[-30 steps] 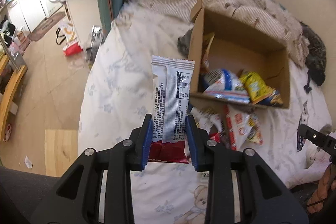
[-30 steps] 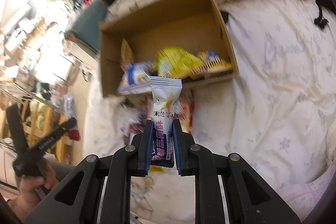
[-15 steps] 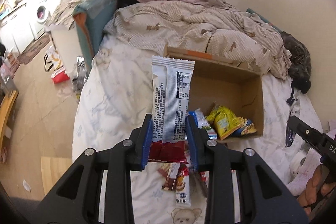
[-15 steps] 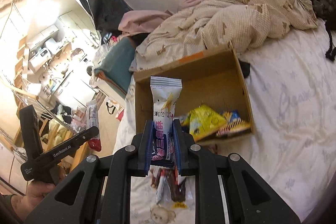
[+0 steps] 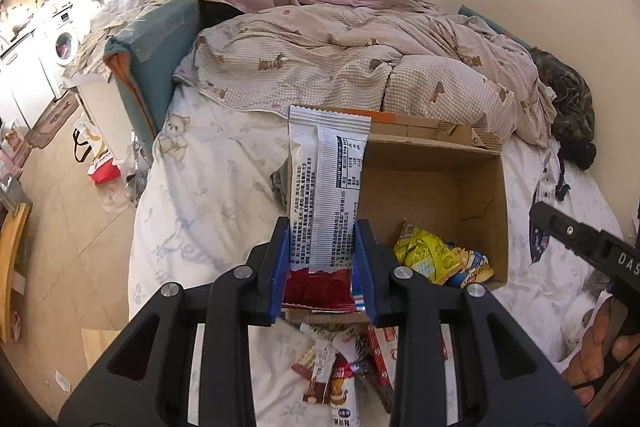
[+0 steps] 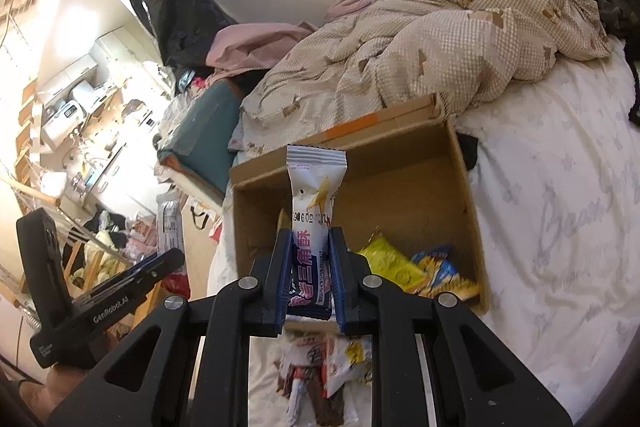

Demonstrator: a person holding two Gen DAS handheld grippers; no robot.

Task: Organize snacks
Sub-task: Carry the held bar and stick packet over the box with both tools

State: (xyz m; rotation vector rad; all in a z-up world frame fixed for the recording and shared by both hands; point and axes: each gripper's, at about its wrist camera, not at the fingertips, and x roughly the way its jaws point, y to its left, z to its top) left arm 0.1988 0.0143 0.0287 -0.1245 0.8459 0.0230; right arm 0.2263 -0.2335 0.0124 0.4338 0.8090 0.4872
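Having risen from low over the loose snack pile [image 5: 340, 367] to face the cardboard box [image 5: 480, 195], the left gripper [image 5: 322, 267] pinches a white-and-red snack packet [image 5: 326, 195] and the right gripper [image 6: 310, 275] a white-and-purple snack bar [image 6: 314, 211] — both upright just short of the near wall (drop-in looks next).
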